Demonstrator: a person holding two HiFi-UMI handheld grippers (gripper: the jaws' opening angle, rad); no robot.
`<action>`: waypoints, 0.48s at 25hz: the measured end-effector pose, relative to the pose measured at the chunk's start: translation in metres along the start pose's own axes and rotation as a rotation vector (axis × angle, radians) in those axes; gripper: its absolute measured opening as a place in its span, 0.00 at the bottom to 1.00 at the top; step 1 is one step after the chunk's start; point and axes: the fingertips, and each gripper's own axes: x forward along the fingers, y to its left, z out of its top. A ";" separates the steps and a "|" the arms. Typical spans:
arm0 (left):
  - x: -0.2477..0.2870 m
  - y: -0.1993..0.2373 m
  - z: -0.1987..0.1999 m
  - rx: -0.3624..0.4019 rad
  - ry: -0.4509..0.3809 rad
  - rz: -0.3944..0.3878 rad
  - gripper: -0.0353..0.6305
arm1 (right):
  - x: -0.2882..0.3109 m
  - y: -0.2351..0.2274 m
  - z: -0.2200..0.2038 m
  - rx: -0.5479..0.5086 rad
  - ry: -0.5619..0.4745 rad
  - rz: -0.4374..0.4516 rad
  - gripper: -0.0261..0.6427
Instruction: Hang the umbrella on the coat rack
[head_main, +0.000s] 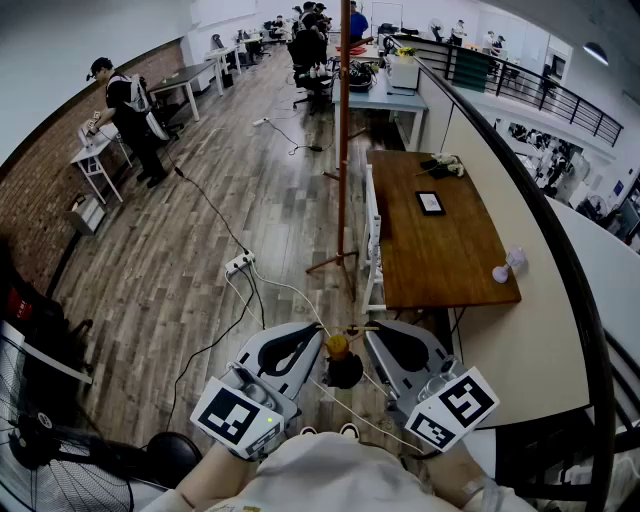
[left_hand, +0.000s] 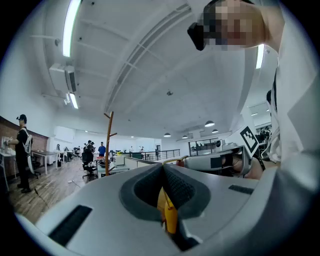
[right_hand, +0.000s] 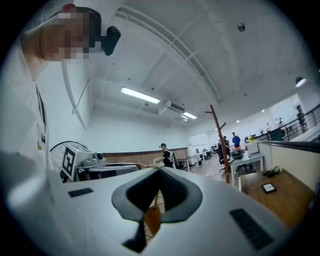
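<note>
**Umbrella held in both grippers, short of the rack**

Wood-plank floor (head_main: 190, 250) runs through an open office, and the umbrella (head_main: 341, 358) hangs above it, close to the person's body. It points downward, with its yellow handle on top and its black body below. The left hand-held gripper (head_main: 322, 330) has its jaws pressed together on the yellow handle (left_hand: 169, 215), which sits wedged between the pads. The right hand-held gripper (head_main: 366, 328) meets it tip to tip. Its jaws are closed on the thin strap, and the handle (right_hand: 152, 217) dangles just under them.

The rack (head_main: 343, 130), a tall brown pole with short pegs near its top, stands well ahead of the umbrella. It rises from the floor just beside the long outer edge of the desk (head_main: 440, 240). A tablet (head_main: 430, 203) lies near the desk's middle. A power strip (head_main: 238, 264) and its cables trail across the floor left of the rack's foot. A fan (head_main: 30, 430) stands at the far left.
</note>
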 end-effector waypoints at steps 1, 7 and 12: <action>0.002 -0.002 0.001 0.002 -0.001 -0.001 0.06 | -0.002 -0.002 0.001 0.009 -0.004 0.001 0.05; 0.013 -0.009 0.005 0.006 -0.006 -0.005 0.06 | -0.011 -0.011 0.003 0.032 -0.011 -0.002 0.05; 0.022 -0.013 0.004 0.004 -0.001 0.001 0.06 | -0.017 -0.018 -0.001 0.041 0.003 0.016 0.05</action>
